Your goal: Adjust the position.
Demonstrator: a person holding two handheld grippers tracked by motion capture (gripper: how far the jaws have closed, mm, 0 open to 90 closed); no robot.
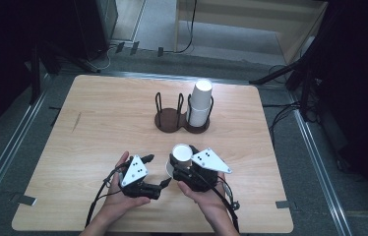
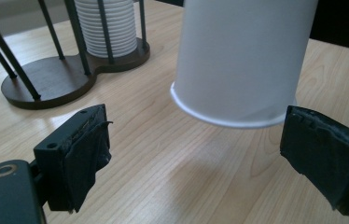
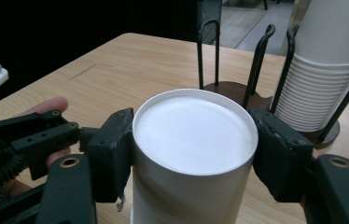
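Two grippers: both low over the near edge of the wooden table (image 1: 98, 123), each in one of the person's hands.
Left gripper (image 1: 165, 183): jaws spread and empty, nothing pinched — in its own view the padded fingers (image 2: 81, 154) stand either side of open tabletop, with the cup's rim hanging just ahead of them.
Paper cup (image 1: 181, 153): white, upside down — rim pointing down, closed base up — lifted off the table and sitting between the two grippers, well short of the rack.
Right gripper (image 3: 193, 147): pinching the paper cup near its base, one pad pressed to each side of the wall; the grip looks firm and square in the right gripper view.
Cup rack (image 1: 169, 120): dark, two round bays with wire posts, standing at mid-table beyond the hands; the left bay is bare.
Cup stack (image 1: 200, 103): a tall nest of white cups, also base up, filling the right bay.
Step in hand: my read is a handover or two-handed steadying, with the left gripper lined up at the cup's rim end and not yet closed on it.
Next move: it calls for the left jaws to come in around the lower wall and close gently; paper crushes easily, and the right should let go only once the left has it.
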